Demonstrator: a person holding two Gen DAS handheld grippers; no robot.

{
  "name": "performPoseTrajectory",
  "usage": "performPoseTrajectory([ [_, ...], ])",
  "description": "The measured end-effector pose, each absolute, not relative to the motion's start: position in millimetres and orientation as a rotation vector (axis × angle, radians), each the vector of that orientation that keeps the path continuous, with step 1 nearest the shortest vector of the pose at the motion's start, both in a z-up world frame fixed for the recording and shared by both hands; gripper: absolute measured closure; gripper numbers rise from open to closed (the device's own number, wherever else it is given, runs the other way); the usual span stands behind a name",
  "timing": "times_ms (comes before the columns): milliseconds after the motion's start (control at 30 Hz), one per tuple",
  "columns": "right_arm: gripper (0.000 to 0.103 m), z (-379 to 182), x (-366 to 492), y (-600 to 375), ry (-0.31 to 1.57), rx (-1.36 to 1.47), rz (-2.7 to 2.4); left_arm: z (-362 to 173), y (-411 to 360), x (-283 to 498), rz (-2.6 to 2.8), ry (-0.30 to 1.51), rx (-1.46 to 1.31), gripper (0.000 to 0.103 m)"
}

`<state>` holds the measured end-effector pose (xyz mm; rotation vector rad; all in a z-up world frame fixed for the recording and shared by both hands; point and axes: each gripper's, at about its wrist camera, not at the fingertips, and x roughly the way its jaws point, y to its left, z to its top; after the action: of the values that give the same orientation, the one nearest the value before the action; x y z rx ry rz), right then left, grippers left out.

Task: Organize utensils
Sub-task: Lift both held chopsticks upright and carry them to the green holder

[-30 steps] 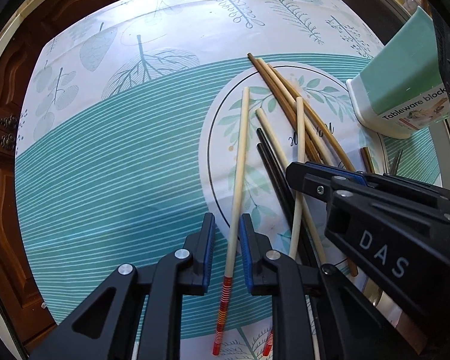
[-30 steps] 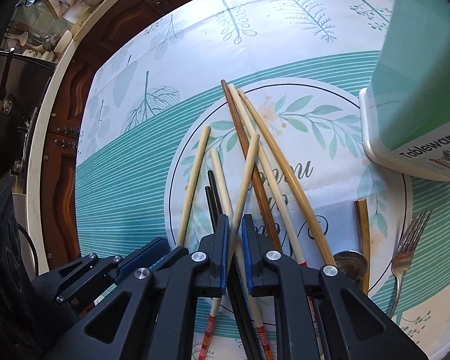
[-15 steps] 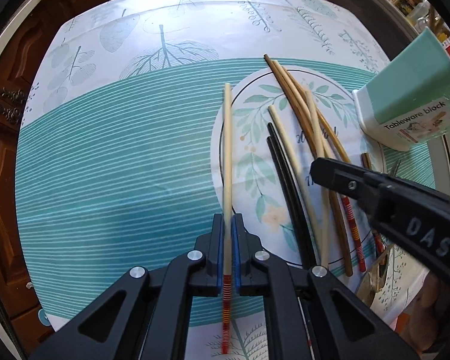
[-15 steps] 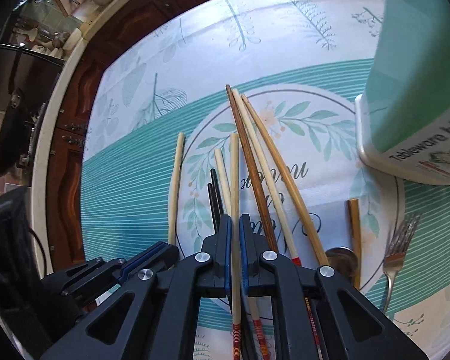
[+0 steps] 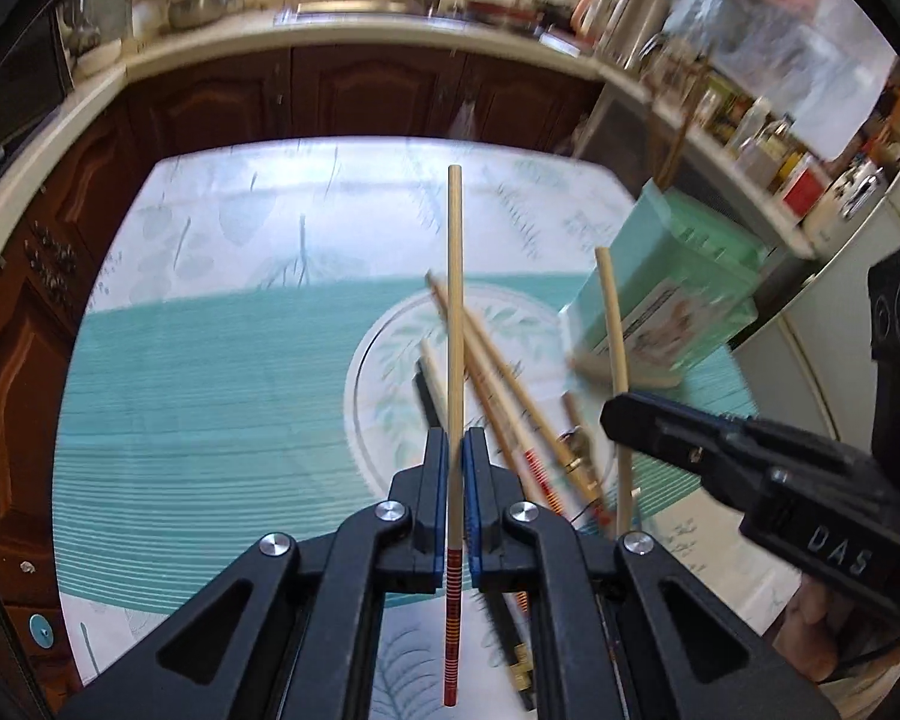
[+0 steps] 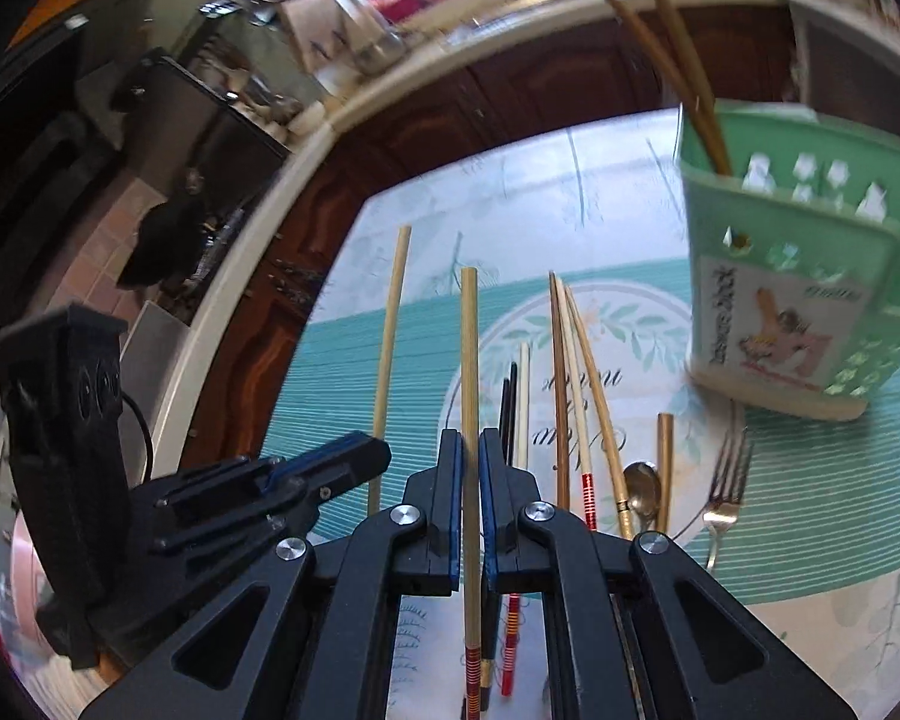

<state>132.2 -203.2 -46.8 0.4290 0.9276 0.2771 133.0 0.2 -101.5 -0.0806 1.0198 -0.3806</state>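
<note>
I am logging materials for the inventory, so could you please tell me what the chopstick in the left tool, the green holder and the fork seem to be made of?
Chopstick: pale matte bamboo or wood, judging by its tan colour, with painted red bands.
Green holder: likely plastic, with smooth moulded walls and cut-out holes.
Fork: metal, silvery and reflective.

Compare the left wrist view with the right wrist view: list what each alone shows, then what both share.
Left wrist only: the left gripper shut on its chopstick, seen end-on.
Right wrist only: the fork, the spoon, and chopsticks already standing in the holder.
Both: the holder, the loose chopsticks on the tablecloth, and the right gripper shut on a chopstick.
</note>
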Motion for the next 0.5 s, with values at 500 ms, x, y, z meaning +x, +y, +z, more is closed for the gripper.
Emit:
performPoseTrajectory([
  [500,0.098,110,98,-327,0.411,0.416,0.047,44,-86,138,-0.448,0.511,-0.078,0.100],
])
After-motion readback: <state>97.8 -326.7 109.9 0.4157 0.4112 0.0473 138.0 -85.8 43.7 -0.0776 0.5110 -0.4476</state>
